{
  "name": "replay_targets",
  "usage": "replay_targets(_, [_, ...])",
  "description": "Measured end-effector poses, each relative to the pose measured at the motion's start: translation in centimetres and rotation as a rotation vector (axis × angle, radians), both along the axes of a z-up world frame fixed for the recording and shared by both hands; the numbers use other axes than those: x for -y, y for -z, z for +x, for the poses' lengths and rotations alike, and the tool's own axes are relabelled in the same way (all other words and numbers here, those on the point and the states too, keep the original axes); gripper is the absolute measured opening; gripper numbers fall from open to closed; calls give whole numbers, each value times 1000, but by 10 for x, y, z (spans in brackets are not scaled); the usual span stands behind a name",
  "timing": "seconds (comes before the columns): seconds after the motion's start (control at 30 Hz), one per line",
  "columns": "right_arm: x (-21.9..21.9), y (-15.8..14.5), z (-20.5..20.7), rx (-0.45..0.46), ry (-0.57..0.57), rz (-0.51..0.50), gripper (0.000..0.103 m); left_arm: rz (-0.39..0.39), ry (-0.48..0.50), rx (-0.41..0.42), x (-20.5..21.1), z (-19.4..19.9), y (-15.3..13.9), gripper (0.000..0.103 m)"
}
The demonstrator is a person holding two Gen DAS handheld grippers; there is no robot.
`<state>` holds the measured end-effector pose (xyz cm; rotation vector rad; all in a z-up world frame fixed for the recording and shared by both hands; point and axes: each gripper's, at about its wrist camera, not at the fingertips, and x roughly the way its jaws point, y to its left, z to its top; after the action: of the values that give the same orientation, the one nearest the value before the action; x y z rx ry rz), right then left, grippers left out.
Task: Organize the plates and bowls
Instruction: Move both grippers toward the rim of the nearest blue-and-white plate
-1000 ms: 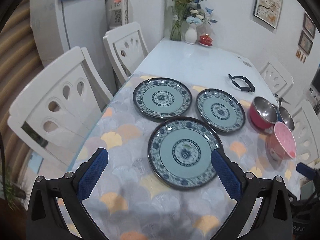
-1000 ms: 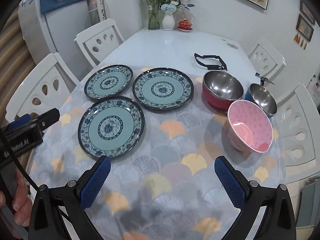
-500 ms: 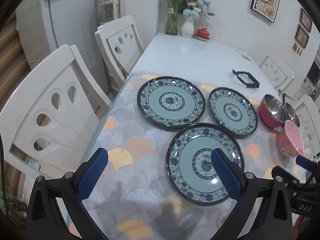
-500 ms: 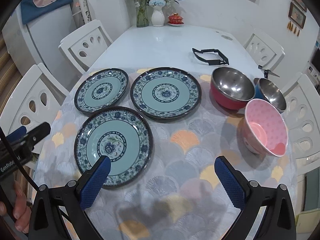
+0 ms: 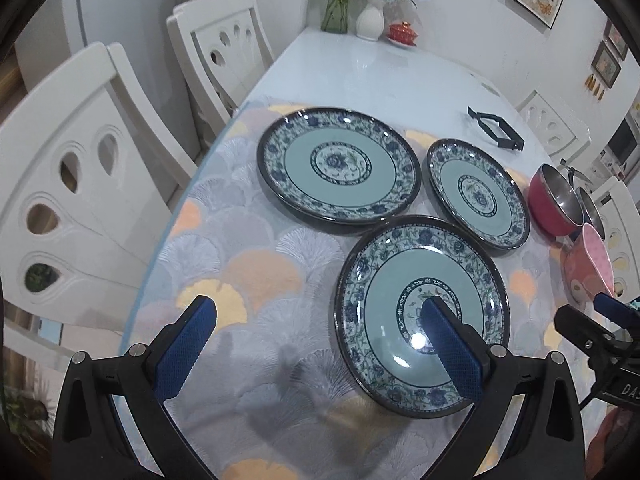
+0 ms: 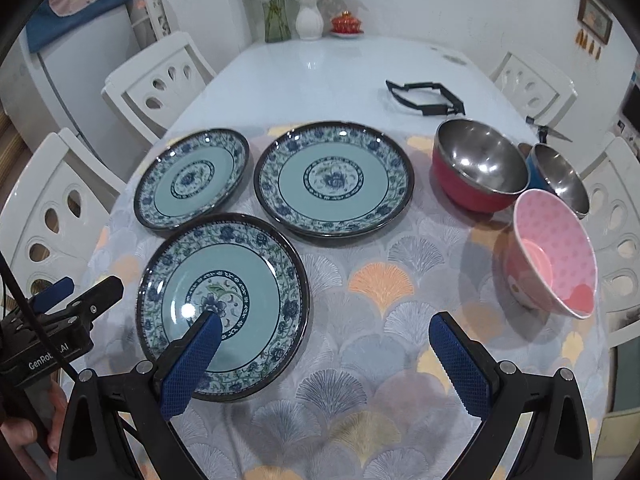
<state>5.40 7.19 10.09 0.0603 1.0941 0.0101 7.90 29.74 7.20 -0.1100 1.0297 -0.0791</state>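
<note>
White walls with framed pictures close in a dining room, where a long white table [image 6: 320, 76] carries a cloth [image 6: 360, 320] printed with grey and orange fan shapes on its near end.

Nearest in the right wrist view, the right gripper [image 6: 326, 340] hangs above the cloth with its blue-padded fingers [image 6: 460, 364] spread wide and nothing between them. At 9 o'clock from it lies the near plate [image 6: 224, 304], blue-green with a floral rim; the gripper's left pad overlaps that plate's centre in the picture, though whether it touches cannot be told. At 2 o'clock the pink bowl [image 6: 552, 256] sits tilted on the cloth. Beyond it, at 1 o'clock, the red bowl [image 6: 476, 176] with a steel lining stands just beside the blue bowl [image 6: 556, 176], also steel inside. At 12 o'clock is the large plate [image 6: 334, 178], and at 11 o'clock the left plate [image 6: 192, 176], both flat and close to the near plate.

From the left wrist view, the left gripper [image 5: 316, 328] is likewise spread and empty, above the cloth at the near plate's [image 5: 420, 312] 9 o'clock edge.

Farther along the bare tabletop rests a black frame-like object [image 6: 426, 98]. At the far end stand a white vase [image 6: 309, 20] of flowers, a glass vase [image 6: 276, 12] of stems and a small red lidded dish [image 6: 346, 24]. White chairs [image 6: 160, 80] line both sides.
</note>
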Motion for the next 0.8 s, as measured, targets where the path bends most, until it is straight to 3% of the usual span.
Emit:
replay_targets(0.47, [-20, 1, 3, 11, -38, -84, 103, 5, 42, 16, 16, 3, -3, 101])
replay_targets(0.8, [-11, -9, -6, 33, -8, -85, 103, 9, 47, 51, 24, -7, -18, 101])
